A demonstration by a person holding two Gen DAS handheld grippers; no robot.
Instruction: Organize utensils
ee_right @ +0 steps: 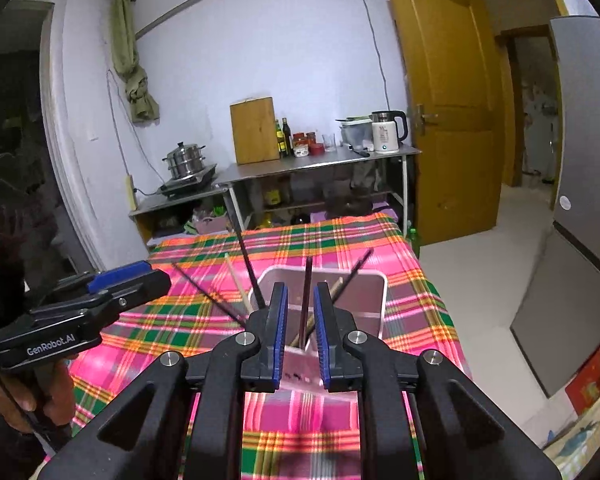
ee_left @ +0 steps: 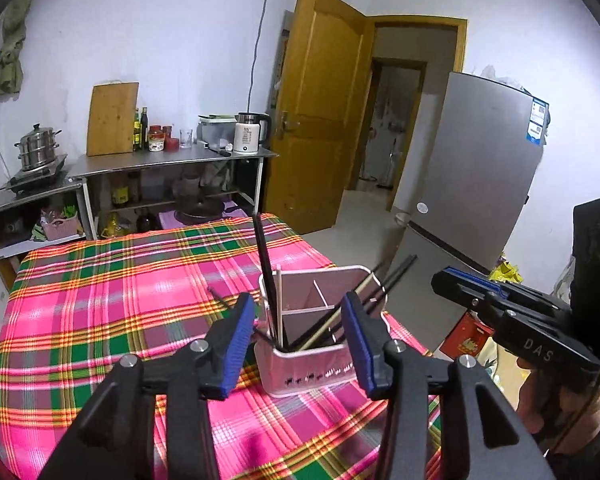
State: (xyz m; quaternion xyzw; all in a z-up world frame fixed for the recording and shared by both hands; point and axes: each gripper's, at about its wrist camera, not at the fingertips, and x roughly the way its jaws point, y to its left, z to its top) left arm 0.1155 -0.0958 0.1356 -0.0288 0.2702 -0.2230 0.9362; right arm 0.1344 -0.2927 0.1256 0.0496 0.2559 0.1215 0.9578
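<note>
I have both grippers hovering over the near edge of the table [ee_left: 80, 280], with its pink plaid cloth. My left gripper [ee_left: 298, 344] stands wide apart, nothing between its pads — the white utensil holder [ee_left: 316, 372] sits just beyond it, chopsticks [ee_left: 266, 264] leaning out of its compartments. My right gripper [ee_right: 300, 332] is parted too, gripping nothing; a dark chopstick [ee_right: 306, 296] in the holder shows through the gap.

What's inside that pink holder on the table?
The pink holder has dividers and holds chopsticks, several black, a few light wooden, leaning outward. Its wall hides their lower ends and the bottom.
</note>
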